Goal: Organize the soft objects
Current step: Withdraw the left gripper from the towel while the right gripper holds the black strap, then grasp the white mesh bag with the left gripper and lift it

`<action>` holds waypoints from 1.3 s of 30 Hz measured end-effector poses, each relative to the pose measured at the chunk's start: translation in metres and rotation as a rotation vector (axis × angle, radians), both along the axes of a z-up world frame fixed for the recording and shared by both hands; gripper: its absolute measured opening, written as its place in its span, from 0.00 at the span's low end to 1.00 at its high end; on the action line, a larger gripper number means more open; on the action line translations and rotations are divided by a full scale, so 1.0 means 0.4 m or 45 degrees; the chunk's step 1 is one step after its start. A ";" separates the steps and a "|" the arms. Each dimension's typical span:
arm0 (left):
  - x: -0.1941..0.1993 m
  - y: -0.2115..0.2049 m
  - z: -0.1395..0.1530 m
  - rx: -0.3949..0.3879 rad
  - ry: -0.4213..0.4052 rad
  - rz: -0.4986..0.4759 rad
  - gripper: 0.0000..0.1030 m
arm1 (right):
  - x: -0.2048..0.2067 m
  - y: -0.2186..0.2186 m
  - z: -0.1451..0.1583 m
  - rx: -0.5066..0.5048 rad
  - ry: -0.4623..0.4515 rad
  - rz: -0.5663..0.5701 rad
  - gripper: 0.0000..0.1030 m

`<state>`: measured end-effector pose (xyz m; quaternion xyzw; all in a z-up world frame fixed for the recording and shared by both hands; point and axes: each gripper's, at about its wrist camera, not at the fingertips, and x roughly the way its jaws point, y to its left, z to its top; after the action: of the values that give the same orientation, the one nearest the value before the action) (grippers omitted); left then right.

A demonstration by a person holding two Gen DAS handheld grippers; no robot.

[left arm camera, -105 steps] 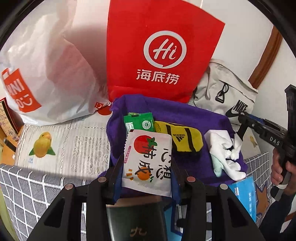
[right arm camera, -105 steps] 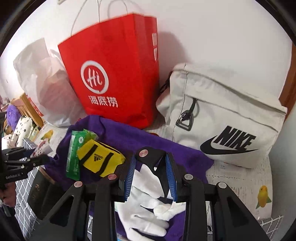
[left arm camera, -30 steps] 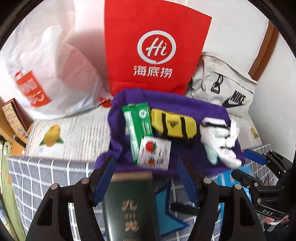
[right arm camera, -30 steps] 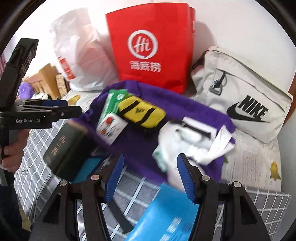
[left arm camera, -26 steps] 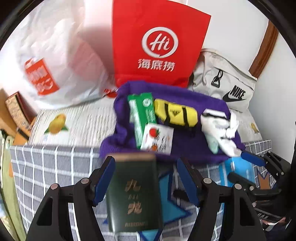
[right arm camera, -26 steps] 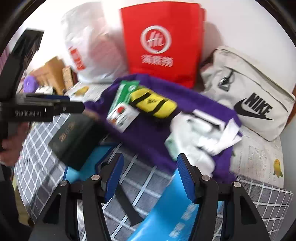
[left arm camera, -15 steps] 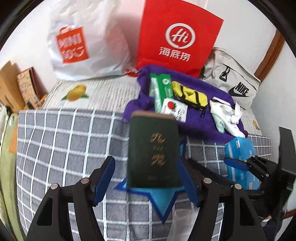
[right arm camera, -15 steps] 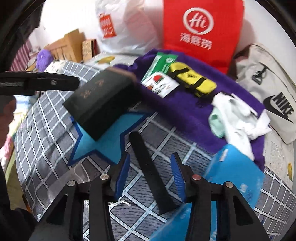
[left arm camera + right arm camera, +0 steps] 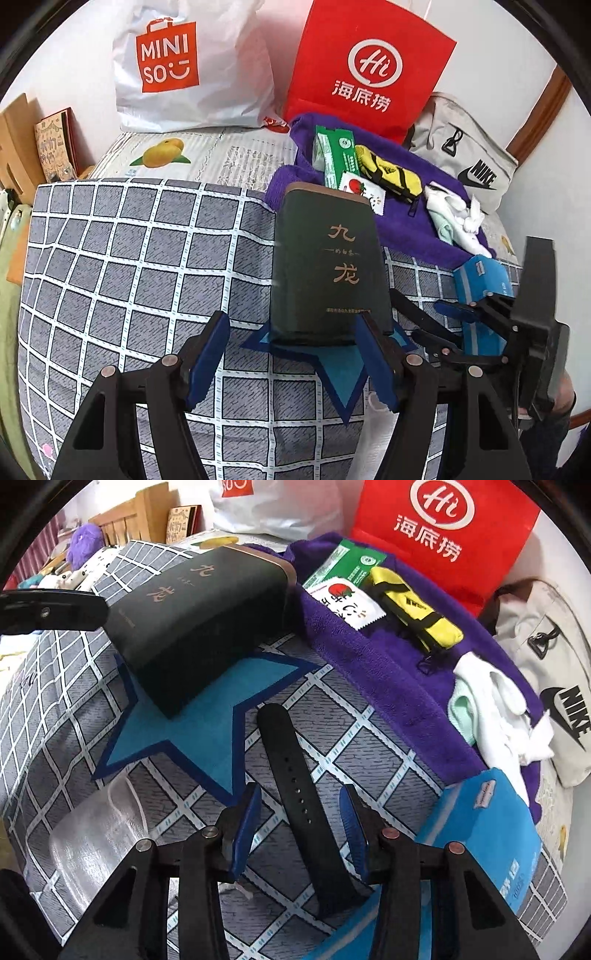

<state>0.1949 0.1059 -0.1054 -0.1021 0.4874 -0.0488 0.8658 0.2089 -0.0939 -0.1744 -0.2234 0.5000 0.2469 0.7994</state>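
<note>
On the purple towel (image 9: 417, 236) lie a green packet (image 9: 338, 155), a tomato snack packet (image 9: 364, 192), a yellow pouch (image 9: 391, 175) and white gloves (image 9: 454, 218). My left gripper (image 9: 291, 354) is open low over the checked bedspread (image 9: 129, 266). The near end of a dark green box (image 9: 328, 266) reaches between its tips, with the left pad apart from it. My right gripper (image 9: 301, 812) is open around a black strap (image 9: 291, 771) that lies flat between its fingers, untouched. A blue pack (image 9: 484, 834) lies just right of it.
A red paper bag (image 9: 369, 70), a white shopping bag (image 9: 184, 66) and a grey sling bag (image 9: 469, 155) stand against the back wall. A clear plastic piece (image 9: 96, 830) lies left of the right gripper. Wooden items (image 9: 129, 520) and a purple plush toy (image 9: 86, 539) sit at the far left.
Both grippers let go of the snack packet and gloves, drew back from the purple towel and sank toward the checked bedspread. The right jaws narrowed around the strap.
</note>
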 end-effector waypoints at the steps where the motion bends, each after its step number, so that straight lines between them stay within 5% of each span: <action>1: -0.002 0.006 0.002 -0.016 -0.004 0.001 0.66 | 0.010 -0.005 -0.001 0.022 0.029 -0.018 0.41; 11: -0.016 0.032 0.001 -0.086 -0.026 0.003 0.66 | 0.013 -0.005 0.016 0.176 0.088 -0.072 0.01; 13: -0.016 0.037 0.000 -0.104 -0.027 0.002 0.66 | 0.026 -0.015 0.016 0.257 0.159 -0.141 0.02; 18: -0.026 0.046 0.009 -0.119 -0.048 -0.012 0.66 | 0.021 -0.017 0.020 0.193 0.129 -0.171 0.03; 20: -0.030 0.048 0.012 -0.124 -0.056 -0.012 0.66 | 0.011 -0.013 0.027 0.148 0.093 -0.143 0.10; 22: -0.032 0.051 0.012 -0.137 -0.059 -0.009 0.66 | 0.003 -0.012 0.025 0.103 0.078 -0.108 0.28; 24: -0.033 0.051 0.011 -0.141 -0.057 -0.008 0.66 | -0.009 -0.008 0.013 0.047 0.066 -0.098 0.33; 32: -0.040 0.053 0.011 -0.155 -0.059 -0.016 0.66 | 0.011 -0.035 -0.001 0.085 0.144 -0.172 0.32; 34: -0.042 0.056 0.012 -0.165 -0.062 -0.014 0.66 | 0.016 -0.038 0.002 0.103 0.152 -0.200 0.23; 39: -0.039 0.060 0.014 -0.217 -0.072 -0.023 0.66 | 0.050 -0.041 0.012 0.219 0.218 -0.325 0.20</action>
<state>0.1793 0.1300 -0.0998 -0.1698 0.4579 -0.1007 0.8668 0.2288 -0.1101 -0.1698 -0.0669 0.5677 0.2035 0.7949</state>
